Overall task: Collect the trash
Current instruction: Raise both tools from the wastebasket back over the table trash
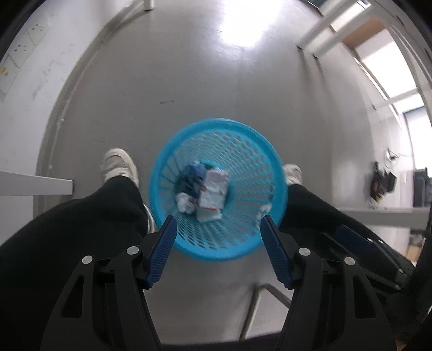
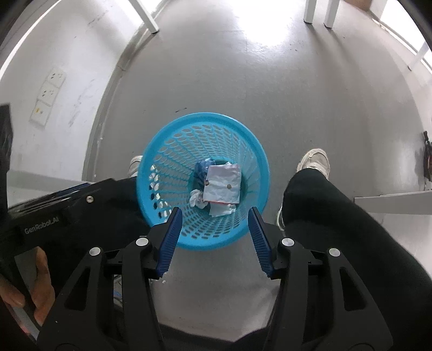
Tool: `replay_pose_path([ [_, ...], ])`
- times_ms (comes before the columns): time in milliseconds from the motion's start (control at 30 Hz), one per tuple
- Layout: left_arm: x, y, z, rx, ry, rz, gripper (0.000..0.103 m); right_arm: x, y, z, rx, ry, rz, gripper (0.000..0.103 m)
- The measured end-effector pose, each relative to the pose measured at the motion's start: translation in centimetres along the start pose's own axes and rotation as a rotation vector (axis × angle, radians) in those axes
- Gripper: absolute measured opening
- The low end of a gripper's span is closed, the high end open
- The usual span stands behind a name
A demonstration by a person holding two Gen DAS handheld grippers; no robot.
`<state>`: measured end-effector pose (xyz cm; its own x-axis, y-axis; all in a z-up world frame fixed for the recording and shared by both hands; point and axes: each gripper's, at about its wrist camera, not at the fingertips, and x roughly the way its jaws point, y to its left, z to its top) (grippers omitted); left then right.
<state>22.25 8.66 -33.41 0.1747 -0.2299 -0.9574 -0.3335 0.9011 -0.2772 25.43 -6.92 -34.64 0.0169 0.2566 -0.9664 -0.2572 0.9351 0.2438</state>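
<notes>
A blue mesh waste basket [image 1: 189, 135] [image 2: 167, 129] stands on the grey floor between a person's feet. At its bottom lie a flat white paper packet [image 1: 213, 191] [image 2: 222, 183], a crumpled blue wrapper [image 1: 193, 172] [image 2: 202, 167] and a small white paper ball [image 1: 183, 202] [image 2: 197, 199]. My left gripper [image 1: 218, 220] hangs above the basket's near rim, jaws apart, nothing between them. My right gripper [image 2: 215, 212] also points down over the near rim, jaws apart and empty. The left gripper's black body [image 2: 54, 213] shows at the left of the right wrist view.
The person's black trouser legs [image 1: 81, 216] [image 2: 324, 216] and pale shoes [image 1: 118, 164] [image 2: 314, 159] flank the basket. White table legs [image 2: 148, 19] stand at the far end of the floor. A wall with sockets [image 2: 48, 94] runs along the left. Grey table edges [image 1: 35, 183] [image 2: 391, 202] jut in from the sides.
</notes>
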Motion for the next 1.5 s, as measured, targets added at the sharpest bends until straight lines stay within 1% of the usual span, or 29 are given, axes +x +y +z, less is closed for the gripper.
replay_pose_path([
  [33, -0.8, -0.3, -0.4, 0.019, -0.007, -0.039, 0.069, -0.6, 0.2, -0.4, -0.007, -0.01, 0.003, 0.055],
  [67, -1.5, -0.5, -0.8, 0.036, -0.026, -0.051, 0.071, -1.1, 0.3, -0.8, -0.011, -0.019, 0.003, 0.056],
  [133, -2.7, -0.6, -2.0, 0.071, -0.058, -0.018, 0.072, -2.4, 0.5, -1.7, -0.021, -0.04, 0.004, 0.058],
  [200, -3.3, -0.5, -3.0, 0.085, -0.057, -0.012, 0.072, -3.6, 0.8, -2.6, -0.036, -0.058, 0.004, 0.061],
  [233, -3.6, -0.4, -3.4, 0.092, -0.059, -0.009, 0.072, -4.1, 0.8, -3.0, -0.039, -0.07, -0.006, 0.062],
  [300, -4.4, -0.3, -4.5, 0.112, -0.08, 0.017, 0.072, -5.5, 1.1, -4.1, -0.049, -0.118, -0.055, 0.064],
  [333, -4.7, -0.4, -5.0, 0.121, -0.088, 0.023, 0.072, -6.2, 1.3, -4.7, -0.051, -0.135, -0.052, 0.066],
  [400, -6.1, -1.0, -5.9, 0.155, -0.123, 0.019, 0.073, -7.3, 1.2, -5.3, -0.052, -0.156, -0.037, 0.068],
  [467, -7.3, -1.3, -6.8, 0.18, -0.165, 0.029, 0.076, -8.6, 1.3, -6.3, -0.061, -0.176, -0.031, 0.069],
  [567, -8.5, -1.5, -8.2, 0.198, -0.198, 0.034, 0.079, -10.0, 1.1, -7.8, -0.057, -0.187, -0.013, 0.071],
  [633, -9.2, -1.4, -9.2, 0.21, -0.214, 0.035, 0.086, -10.9, 1.2, -8.8, -0.058, -0.192, 0.005, 0.072],
  [667, -9.8, -1.4, -9.6, 0.215, -0.231, 0.035, 0.087, -11.6, 1.3, -9.3, -0.063, -0.2, 0.022, 0.075],
  [700, -10.7, -1.3, -10.2, 0.219, -0.266, 0.04, 0.088, -12.4, 1.5, -9.8, -0.073, -0.213, 0.041, 0.079],
  [800, -12.6, -1.2, -11.9, 0.244, -0.348, 0.062, 0.097, -14.3, 2.1, -10.9, -0.105, -0.252, 0.072, 0.083],
  [900, -13.6, -1.3, -13.0, 0.259, -0.373, 0.064, 0.097, -16.3, 2.5, -12.1, -0.131, -0.316, 0.083, 0.088],
  [1000, -14.9, -1.3, -14.0, 0.26, -0.389, 0.034, 0.097, -18.1, 3.0, -13.1, -0.162, -0.368, 0.092, 0.092],
  [1100, -16.7, -1.0, -14.9, 0.267, -0.437, 0.019, 0.097, -19.8, 3.2, -13.9, -0.175, -0.417, 0.1, 0.094],
  [1267, -20.7, -0.5, -16.3, 0.282, -0.521, -0.018, 0.097, -24.1, 2.7, -14.5, -0.18, -0.53, 0.139, 0.094],
  [1367, -23.0, -0.7, -16.6, 0.307, -0.565, -0.035, 0.097, -26.8, 2.5, -14.6, -0.19, -0.595, 0.156, 0.094],
  [1500, -26.3, -1.0, -16.3, 0.316, -0.637, -0.065, 0.097, -30.4, 2.6, -14.3, -0.207, -0.68, 0.149, 0.094],
])
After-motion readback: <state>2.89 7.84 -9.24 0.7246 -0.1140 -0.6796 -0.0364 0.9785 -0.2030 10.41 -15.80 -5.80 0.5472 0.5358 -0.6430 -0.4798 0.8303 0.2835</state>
